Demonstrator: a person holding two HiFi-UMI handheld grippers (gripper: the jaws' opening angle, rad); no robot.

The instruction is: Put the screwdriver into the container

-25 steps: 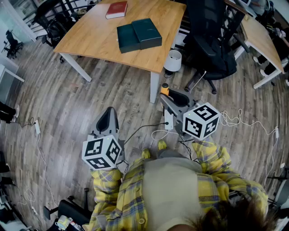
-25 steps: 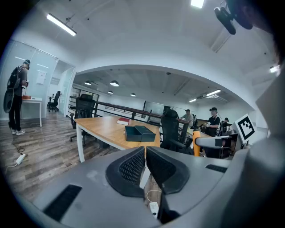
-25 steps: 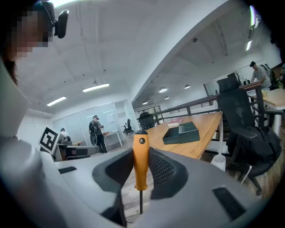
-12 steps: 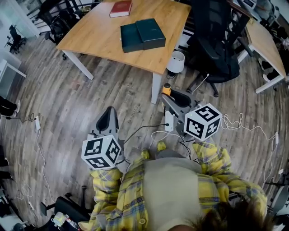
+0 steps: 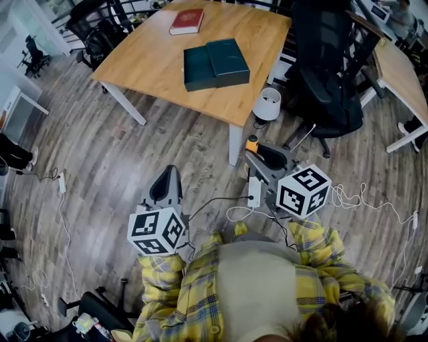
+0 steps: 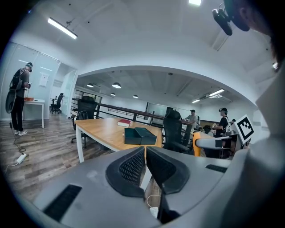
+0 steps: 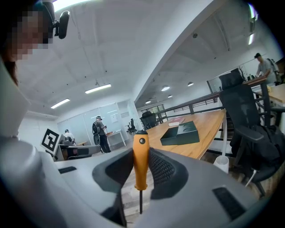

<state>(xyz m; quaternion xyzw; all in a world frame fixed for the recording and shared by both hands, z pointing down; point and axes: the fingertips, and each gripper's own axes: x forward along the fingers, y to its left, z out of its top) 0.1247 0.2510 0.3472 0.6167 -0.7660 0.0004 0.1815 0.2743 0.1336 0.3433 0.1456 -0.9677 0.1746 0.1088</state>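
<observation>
Where the right gripper clamps it, the screwdriver stands upright between the two fingers. Its smooth orange handle, with a small dark dot near the rounded top, is squeezed by ribbed black pads, and the thin dark shaft points down below them. Well ahead of these fingers a dark green box lies flat on a pale wooden table, with a red book farther off. Between fingertips and box come the table's edge and a white bin by its leg; a black office chair stands to the right. Cables trail over the plank floor beneath. The left gripper has its fingers pressed together on nothing.
</observation>
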